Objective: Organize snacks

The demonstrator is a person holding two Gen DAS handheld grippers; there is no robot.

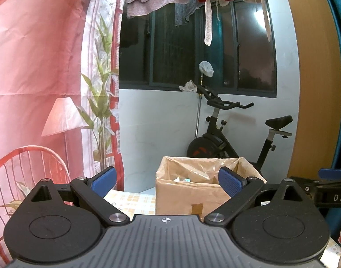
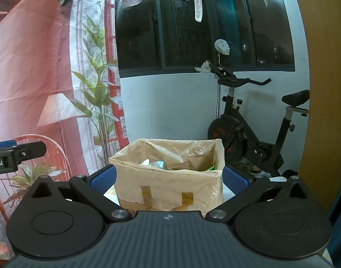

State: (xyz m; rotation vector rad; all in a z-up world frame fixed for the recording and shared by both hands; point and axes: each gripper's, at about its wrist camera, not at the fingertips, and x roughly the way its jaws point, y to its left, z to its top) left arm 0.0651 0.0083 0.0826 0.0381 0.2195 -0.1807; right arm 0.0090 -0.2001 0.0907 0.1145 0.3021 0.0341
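Both grippers released, nothing held. Lined cardboard box (image 2: 168, 176) with snacks at table's far edge, dead ahead of right gripper (image 2: 168, 178); offset right of left gripper (image 1: 168, 181). Right nearer.

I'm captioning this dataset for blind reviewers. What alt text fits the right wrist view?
The open right gripper, with blue-padded fingers, faces a tan cardboard box lined with crinkled plastic that holds a few snack packets. Behind stand a black exercise bike, a dark window and a pink printed backdrop; the left gripper's tip shows at the left edge.
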